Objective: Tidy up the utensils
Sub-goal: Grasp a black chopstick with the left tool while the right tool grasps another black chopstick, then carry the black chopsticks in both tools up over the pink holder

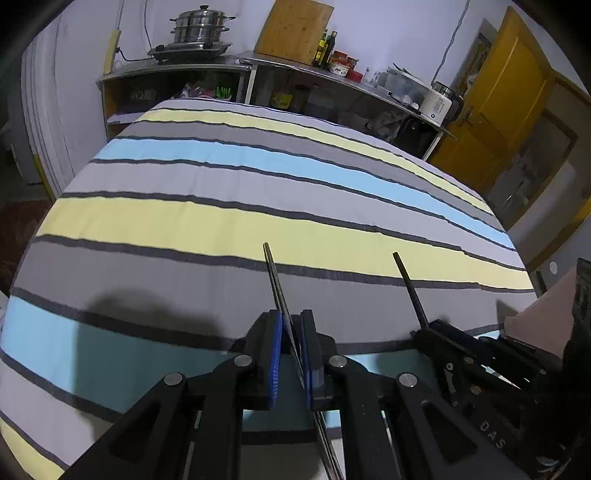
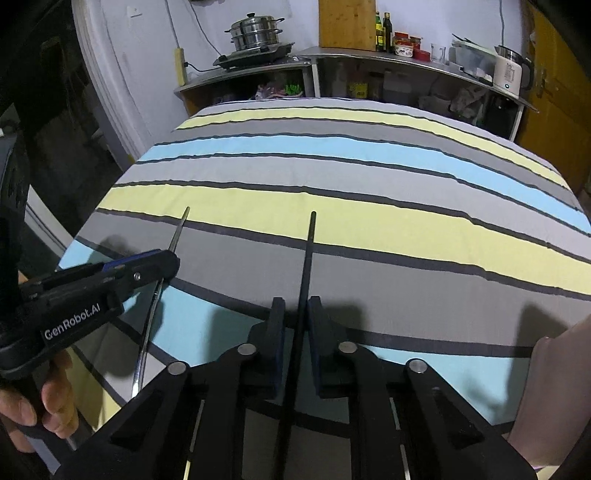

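The left gripper [image 1: 291, 350] was pressed together on a thin silvery utensil [image 1: 275, 273], whose slim end stuck out forward and up over the striped tablecloth [image 1: 221, 221] while its other end ran back under the gripper body. What kind of utensil it was could not be told. The right gripper [image 2: 295, 343] was likewise clamped on a thin black utensil [image 2: 308, 251], its narrow shaft pointing straight ahead above the cloth.

In the left wrist view the right gripper [image 1: 436, 332] sat just to the right, near but apart, with the black utensil [image 1: 408, 288] tilted outward. In the right wrist view the left gripper [image 2: 162, 264] came in from the left, the silvery utensil [image 2: 177, 236] passing through its closed fingers and curving down toward the near edge.

Both tools were held over the near part of the table. Ahead, the cloth stretched bare to the far edge, with open room left and right. Beyond the far edge stood a metal counter [image 2: 369, 59] carrying a steamer pot [image 2: 255, 31], a cutting board [image 2: 347, 22], bottles [image 2: 382, 31] and a white kettle [image 2: 511, 72]. A yellow door [image 1: 517, 92] stood at the far right.
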`<action>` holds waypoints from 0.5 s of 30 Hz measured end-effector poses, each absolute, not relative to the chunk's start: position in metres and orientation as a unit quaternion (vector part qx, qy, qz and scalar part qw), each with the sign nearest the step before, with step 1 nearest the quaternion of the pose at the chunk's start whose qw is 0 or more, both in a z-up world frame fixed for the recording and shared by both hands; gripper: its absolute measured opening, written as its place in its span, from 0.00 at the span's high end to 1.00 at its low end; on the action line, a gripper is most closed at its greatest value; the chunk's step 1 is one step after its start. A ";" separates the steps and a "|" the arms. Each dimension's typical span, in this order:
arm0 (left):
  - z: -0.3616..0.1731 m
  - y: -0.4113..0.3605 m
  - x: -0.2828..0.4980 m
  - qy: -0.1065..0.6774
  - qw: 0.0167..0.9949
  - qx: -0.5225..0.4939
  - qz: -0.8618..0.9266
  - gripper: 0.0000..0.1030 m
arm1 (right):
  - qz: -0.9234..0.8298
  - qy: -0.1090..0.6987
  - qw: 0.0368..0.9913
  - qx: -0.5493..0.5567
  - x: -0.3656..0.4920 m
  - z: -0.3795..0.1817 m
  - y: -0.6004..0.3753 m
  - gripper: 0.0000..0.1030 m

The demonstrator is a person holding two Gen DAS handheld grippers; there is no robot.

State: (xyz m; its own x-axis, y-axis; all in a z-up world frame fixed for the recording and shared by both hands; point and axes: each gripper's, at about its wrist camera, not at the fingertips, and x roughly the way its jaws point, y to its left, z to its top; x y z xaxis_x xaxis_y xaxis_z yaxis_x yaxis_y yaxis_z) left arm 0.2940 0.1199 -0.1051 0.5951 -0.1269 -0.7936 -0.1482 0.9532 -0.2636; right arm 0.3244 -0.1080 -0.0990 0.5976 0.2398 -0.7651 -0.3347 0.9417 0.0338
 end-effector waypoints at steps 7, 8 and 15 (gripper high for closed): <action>-0.104 0.115 0.301 0.453 0.882 -0.129 0.015 0.92 | 0.160 0.425 0.889 -0.052 0.329 -0.098 -0.109 0.94; -0.103 0.116 0.301 0.454 0.881 -0.130 0.015 0.92 | 0.161 0.426 0.889 -0.051 0.329 -0.097 -0.109 0.94; -0.090 0.124 0.283 0.440 0.884 -0.157 0.004 0.95 | 0.179 0.419 0.890 -0.032 0.316 -0.086 -0.110 0.95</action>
State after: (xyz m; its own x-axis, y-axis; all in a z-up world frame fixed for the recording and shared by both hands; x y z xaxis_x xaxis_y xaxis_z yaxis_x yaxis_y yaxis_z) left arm 0.2829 0.1242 -0.0897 0.6122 -0.1322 -0.7796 -0.1451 0.9504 -0.2751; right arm 0.3157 -0.1099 -0.0860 0.5845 0.2916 -0.7572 -0.3446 0.9341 0.0937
